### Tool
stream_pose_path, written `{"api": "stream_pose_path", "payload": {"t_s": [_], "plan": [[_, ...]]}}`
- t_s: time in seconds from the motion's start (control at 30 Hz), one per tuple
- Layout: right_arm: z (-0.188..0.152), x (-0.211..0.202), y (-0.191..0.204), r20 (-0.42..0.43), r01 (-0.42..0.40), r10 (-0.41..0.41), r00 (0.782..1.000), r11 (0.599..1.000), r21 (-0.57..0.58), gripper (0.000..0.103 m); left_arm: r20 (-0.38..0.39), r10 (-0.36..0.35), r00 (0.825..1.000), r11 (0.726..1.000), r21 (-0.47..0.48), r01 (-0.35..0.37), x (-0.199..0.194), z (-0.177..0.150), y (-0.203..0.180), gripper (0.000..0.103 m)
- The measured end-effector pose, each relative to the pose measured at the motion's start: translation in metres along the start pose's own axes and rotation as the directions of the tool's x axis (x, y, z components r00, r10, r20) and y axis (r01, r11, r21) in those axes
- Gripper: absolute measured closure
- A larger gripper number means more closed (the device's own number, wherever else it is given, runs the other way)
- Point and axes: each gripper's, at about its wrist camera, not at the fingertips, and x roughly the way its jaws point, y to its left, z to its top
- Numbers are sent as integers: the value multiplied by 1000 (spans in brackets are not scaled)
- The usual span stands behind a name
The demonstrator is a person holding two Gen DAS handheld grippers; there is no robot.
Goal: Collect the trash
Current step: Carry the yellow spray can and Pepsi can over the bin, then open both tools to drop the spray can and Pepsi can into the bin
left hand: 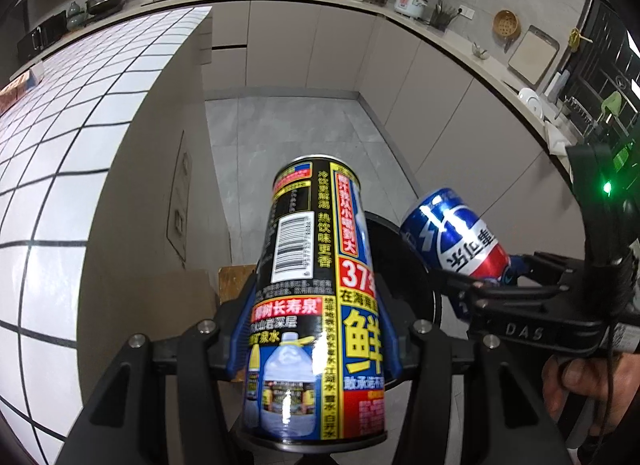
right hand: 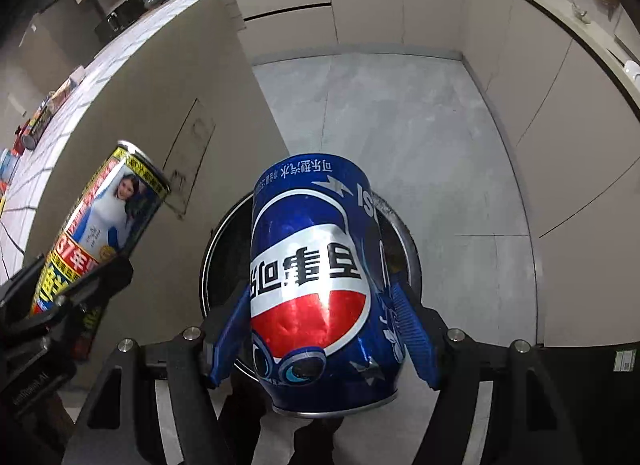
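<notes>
Your left hand-held gripper (left hand: 316, 329) is clamped on the black-and-yellow can (left hand: 316, 289), your right hand-held gripper (right hand: 326, 329) on the blue cola can (right hand: 320, 277), both above the round black bin (right hand: 404, 241). Centre each can over the bin's mouth before letting go.

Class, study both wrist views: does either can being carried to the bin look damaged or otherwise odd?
Yes. The blue cola can in the right gripper is dented and creased along its side, and its label reads upside down. The black and yellow can in the left gripper looks undamaged.
</notes>
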Motion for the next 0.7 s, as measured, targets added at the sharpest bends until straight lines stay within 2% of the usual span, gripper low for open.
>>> {"api": "stream_pose_path", "payload": {"t_s": [0.3,0.47,0.5,0.53,0.57,0.6,0.63,0.7], "plan": [[-7,27,16,-29,2,-6,1000,991,-133,31,-53,-36,998,999,-28,35,12,-2,-4,50],[-9,32,16,-29,-29,24,999,982,-186,31,-75,-50,996,999,-17,49,17,-3,-10,49],[-8,36,16,-25,-52,48,999,976,-212,29,-90,-51,995,999,-4,51,21,-4,-13,46],[-11,40,19,-24,-63,59,998,972,-224,22,-100,-19,995,1000,3,19,23,-3,-15,39],[-12,47,15,-37,-31,24,999,974,-223,2,-86,28,996,1000,-8,-29,21,-1,-13,17],[-13,49,10,-38,-14,6,999,976,-216,1,-51,45,998,998,-34,-47,14,1,-9,5],[-14,48,6,-39,-22,14,999,979,-204,1,-14,50,999,997,-55,-50,5,4,-5,5],[-15,45,0,-25,-23,18,1000,983,-182,1,-2,71,997,997,-42,-71,-1,9,-3,5]]}}
